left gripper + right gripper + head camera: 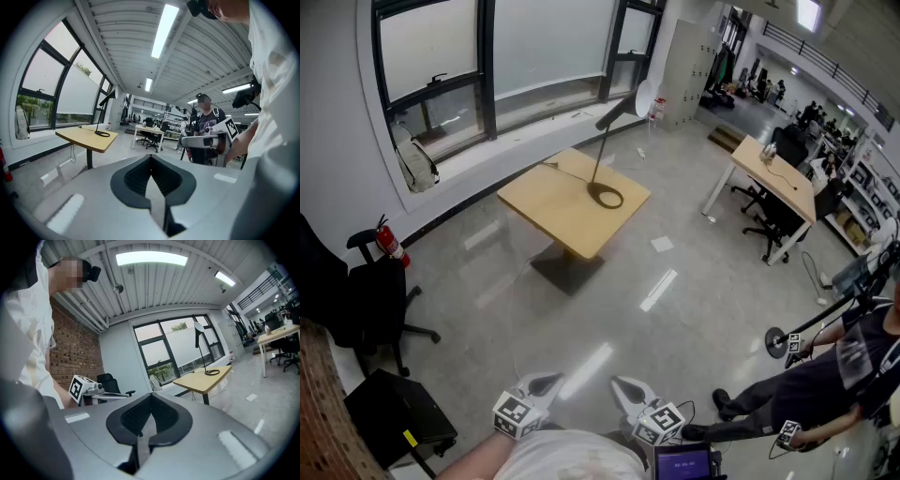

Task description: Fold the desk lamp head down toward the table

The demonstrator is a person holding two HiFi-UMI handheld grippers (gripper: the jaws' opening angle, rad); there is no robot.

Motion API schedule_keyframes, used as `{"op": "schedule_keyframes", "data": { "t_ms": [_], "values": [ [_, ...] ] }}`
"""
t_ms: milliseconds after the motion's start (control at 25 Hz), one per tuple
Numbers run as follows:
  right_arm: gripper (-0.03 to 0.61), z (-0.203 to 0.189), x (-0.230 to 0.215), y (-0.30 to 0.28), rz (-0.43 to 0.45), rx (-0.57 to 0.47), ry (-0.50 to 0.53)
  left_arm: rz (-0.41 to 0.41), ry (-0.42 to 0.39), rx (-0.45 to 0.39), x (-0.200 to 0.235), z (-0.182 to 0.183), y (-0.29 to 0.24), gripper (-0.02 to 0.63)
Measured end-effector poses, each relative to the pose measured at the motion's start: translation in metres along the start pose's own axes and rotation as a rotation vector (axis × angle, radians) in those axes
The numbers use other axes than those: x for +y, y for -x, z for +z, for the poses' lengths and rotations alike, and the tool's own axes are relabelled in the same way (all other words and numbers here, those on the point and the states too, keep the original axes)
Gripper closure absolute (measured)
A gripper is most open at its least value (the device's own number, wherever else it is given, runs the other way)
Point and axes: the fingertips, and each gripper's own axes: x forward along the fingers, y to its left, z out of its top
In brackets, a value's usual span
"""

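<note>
The black desk lamp (604, 150) stands on a light wooden table (553, 211) far across the room, its ring base (606, 196) on the tabletop and its white head (643, 97) raised high. It also shows small in the left gripper view as lamp (104, 112) and in the right gripper view as lamp (200, 345). My left gripper (550, 381) and right gripper (620, 383) are held close to my body, side by side, far from the table. Both are shut with nothing between the jaws, as the left gripper (151, 158) and right gripper (150, 397) show in their own views.
Glossy floor lies between me and the table. A black office chair (380, 286), a fire extinguisher (391, 242) and a black box (398, 412) are at the left. Another person (825, 375) stands at the right, near a second desk (778, 173) with chairs.
</note>
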Motion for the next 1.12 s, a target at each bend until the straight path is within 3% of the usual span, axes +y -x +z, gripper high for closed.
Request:
{"op": "schedule_keyframes", "data": {
  "t_ms": [240,1120],
  "values": [
    [0.568,0.015,-0.008,-0.007,-0.002,-0.045,-0.011,-0.003,-0.012,-0.001,0.007,0.001,-0.006,0.612],
    [0.568,0.015,-0.016,-0.005,-0.065,-0.006,0.038,-0.050,-0.042,-0.029,0.004,0.012,-0.019,0.614]
  ]
}}
